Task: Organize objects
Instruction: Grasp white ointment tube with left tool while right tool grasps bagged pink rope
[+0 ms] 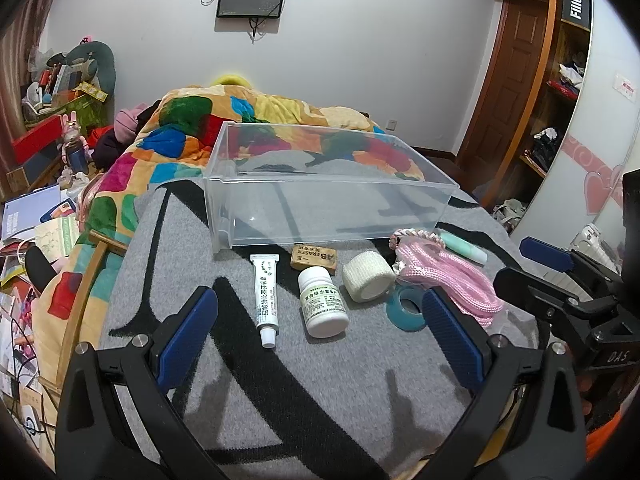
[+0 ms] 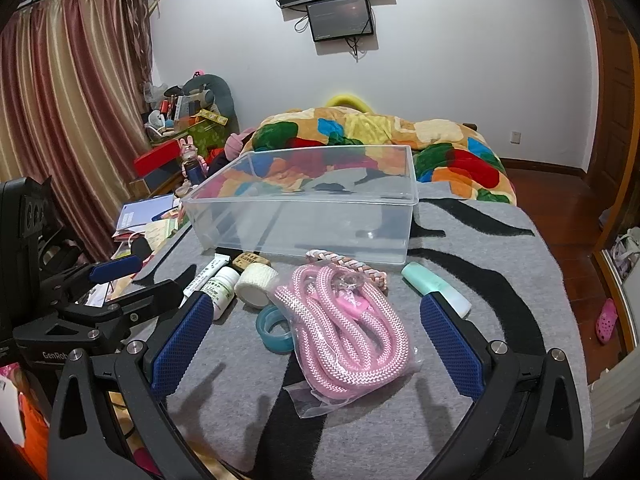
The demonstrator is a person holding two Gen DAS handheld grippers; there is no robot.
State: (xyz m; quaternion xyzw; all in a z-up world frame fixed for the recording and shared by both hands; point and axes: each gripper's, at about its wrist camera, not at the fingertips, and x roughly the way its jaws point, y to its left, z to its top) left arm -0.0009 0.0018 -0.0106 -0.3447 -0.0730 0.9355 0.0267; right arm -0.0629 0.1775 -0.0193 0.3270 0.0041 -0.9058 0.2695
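Note:
A clear plastic box (image 1: 320, 184) (image 2: 304, 212) stands empty on a grey and black blanket. In front of it lie a white ointment tube (image 1: 266, 296), a brown eraser (image 1: 314, 258), a white pill bottle (image 1: 323, 306) (image 2: 222, 290), a white bandage roll (image 1: 368, 276) (image 2: 256, 284), a teal tape ring (image 1: 406, 308) (image 2: 276, 328), a bagged pink rope (image 1: 448, 276) (image 2: 348, 332), a braided pink band (image 2: 348, 266) and a mint green tube (image 1: 464, 246) (image 2: 436, 288). My left gripper (image 1: 320, 336) is open and empty just before the bottle. My right gripper (image 2: 316, 340) is open and empty around the rope.
The blanket (image 2: 500, 264) covers a bed end, with a colourful quilt (image 1: 240, 120) behind the box. Cluttered papers and boxes (image 1: 36, 220) lie left of the bed. A wooden floor with a pink shoe (image 2: 606, 320) is at the right. A wardrobe (image 1: 552, 92) stands at the right.

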